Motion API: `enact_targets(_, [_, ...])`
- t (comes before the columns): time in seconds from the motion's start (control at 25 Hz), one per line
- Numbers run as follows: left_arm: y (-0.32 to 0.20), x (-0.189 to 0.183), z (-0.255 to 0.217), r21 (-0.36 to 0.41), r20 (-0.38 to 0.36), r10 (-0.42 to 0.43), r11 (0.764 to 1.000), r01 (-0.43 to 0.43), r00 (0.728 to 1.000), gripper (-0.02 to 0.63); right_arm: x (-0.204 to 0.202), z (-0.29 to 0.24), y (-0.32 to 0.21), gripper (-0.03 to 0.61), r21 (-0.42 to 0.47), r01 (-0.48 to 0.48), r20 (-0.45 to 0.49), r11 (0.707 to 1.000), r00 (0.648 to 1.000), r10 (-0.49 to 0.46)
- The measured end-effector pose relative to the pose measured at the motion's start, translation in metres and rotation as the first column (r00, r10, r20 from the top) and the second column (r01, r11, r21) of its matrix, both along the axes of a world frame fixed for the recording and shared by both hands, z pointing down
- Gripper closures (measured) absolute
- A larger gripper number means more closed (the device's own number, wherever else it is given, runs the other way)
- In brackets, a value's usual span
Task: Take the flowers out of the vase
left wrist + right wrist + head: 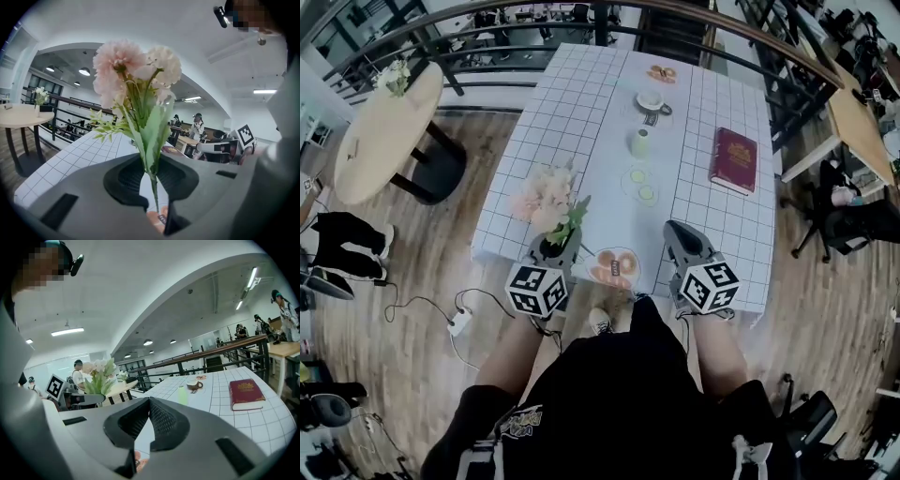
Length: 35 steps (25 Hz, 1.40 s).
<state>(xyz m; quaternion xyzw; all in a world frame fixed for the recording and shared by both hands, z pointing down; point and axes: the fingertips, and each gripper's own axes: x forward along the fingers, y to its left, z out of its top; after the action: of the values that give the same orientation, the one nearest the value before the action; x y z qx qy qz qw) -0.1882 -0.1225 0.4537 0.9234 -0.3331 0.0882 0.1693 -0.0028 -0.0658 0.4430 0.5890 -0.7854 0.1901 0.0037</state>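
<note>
Left tool (pixel 151 170) pinches the thin green stem (pixel 154 190) of the pale pink soft-petalled flower bunch (pixel 136 70), upright above the near edge of the white gridded surface (pixel 722 225); right tool (pixel 149 401) closed, empty; bunch looks light, top-heavy, stem slippery, so hold low.

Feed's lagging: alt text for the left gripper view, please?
The left gripper is closed on the green stem of a bunch of pale pink flowers, held upright. Behind them lies a white gridded table.
</note>
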Motion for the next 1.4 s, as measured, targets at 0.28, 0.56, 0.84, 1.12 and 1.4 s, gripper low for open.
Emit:
enact_targets(0.28, [0.033,-0.005,0.012,-0.034,-0.003,0.045,0.998,-0.045,0.999,0.543,-0.027,0.007,0.037,0.557,-0.013,0.010,-0.018,1.000,1.000,-0.010])
enact_targets(0.56, [0.056,-0.008,0.013,-0.050,-0.006,0.082,0.995,-0.082,0.997,0.543,-0.046,0.006,0.059,0.557,-0.022,0.014,-0.012,1.000,1.000,-0.014])
enact_targets(0.84, [0.065,-0.003,0.017,-0.054,0.000,0.110,0.992,-0.110,0.994,0.543,-0.057,0.008,0.065,0.557,-0.035,0.026,-0.009,0.999,1.000,-0.027])
enact_targets(1.12, [0.068,-0.001,0.013,-0.043,-0.002,0.120,0.992,-0.120,0.993,0.543,-0.060,0.008,0.065,0.557,-0.035,0.039,-0.014,0.999,0.999,-0.039])
enact_targets(1.4, [0.069,-0.001,0.012,-0.047,0.003,0.120,0.992,-0.120,0.993,0.543,-0.059,0.006,0.065,0.557,-0.035,0.036,-0.004,0.999,0.999,-0.036])
